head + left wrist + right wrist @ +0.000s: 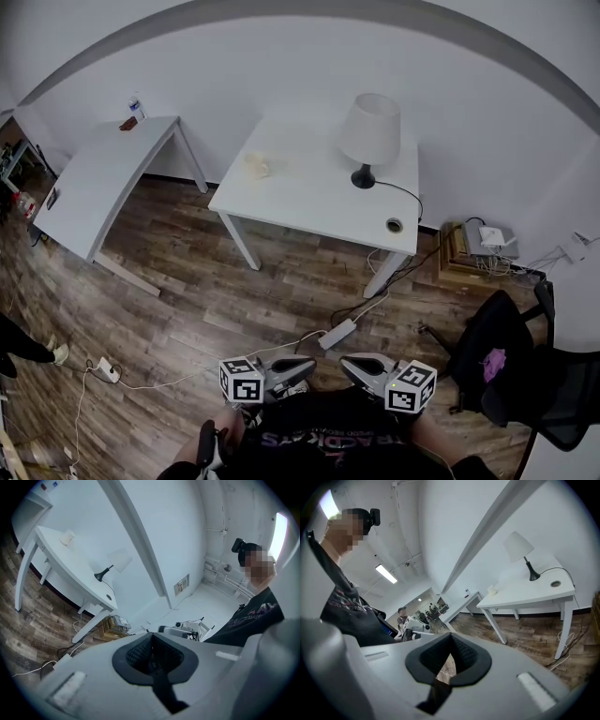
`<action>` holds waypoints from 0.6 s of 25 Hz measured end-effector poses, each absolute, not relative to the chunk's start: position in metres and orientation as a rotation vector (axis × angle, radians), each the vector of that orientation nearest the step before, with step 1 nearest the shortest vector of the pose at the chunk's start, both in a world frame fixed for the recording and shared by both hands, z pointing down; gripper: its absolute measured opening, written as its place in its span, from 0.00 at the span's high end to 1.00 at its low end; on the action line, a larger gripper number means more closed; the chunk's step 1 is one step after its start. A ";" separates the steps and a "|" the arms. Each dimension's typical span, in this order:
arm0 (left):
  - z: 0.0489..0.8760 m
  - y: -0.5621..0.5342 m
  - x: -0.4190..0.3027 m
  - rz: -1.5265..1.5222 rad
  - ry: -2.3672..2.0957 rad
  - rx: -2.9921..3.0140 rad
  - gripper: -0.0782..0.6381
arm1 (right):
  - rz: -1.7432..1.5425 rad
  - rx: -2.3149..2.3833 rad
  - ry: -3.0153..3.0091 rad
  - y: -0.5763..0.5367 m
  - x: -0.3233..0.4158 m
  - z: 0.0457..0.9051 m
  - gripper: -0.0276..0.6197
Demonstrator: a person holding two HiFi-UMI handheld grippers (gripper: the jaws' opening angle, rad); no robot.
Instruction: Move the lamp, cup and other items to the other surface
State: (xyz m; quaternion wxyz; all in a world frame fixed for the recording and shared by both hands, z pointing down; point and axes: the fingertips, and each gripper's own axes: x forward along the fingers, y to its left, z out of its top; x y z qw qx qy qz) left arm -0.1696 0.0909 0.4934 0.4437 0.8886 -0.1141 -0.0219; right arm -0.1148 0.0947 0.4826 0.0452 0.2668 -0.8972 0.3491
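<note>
Both grippers are hanging low in front of the person's body, well apart from either table. The left gripper (pixel 298 368) is keeping its jaws pressed together with nothing between them. The right gripper (pixel 354 367) is doing the same: its pads are meeting at the tips, and only floor is showing through the small gap below them. The two are pointing toward each other, tips nearly meeting.

Across the wooden floor (pixel 206 300), the white table (pixel 309 202) is carrying the goods. The lamp (pixel 368 131) is standing upright near the back edge, toward the right corner, and its black cord (pixel 398 190) is trailing off toward the right edge. The cup (pixel 259 166) is sitting by the left edge, about midway along it. A round cable hole (pixel 394 225) is showing near the front right corner.

To the left, the second white table (pixel 98 183) is holding a bottle (pixel 136 105) and a small dark item (pixel 127 124) at its far end. A power strip (pixel 337 334) is lying on the floor in front of the grippers, and a black chair (pixel 511 375) is standing off to the right.
</note>
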 end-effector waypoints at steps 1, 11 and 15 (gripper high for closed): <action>0.492 0.090 -0.161 -0.061 -0.276 2.203 0.89 | 1.075 0.833 -2.740 0.093 -0.105 0.480 0.95; 0.482 0.091 -0.092 -0.016 -0.238 2.255 0.89 | 1.032 0.850 -2.714 0.094 -0.045 0.473 0.95; 0.488 0.096 -0.073 0.045 -0.212 2.273 0.89 | 1.085 0.892 -2.712 0.094 -0.025 0.478 0.95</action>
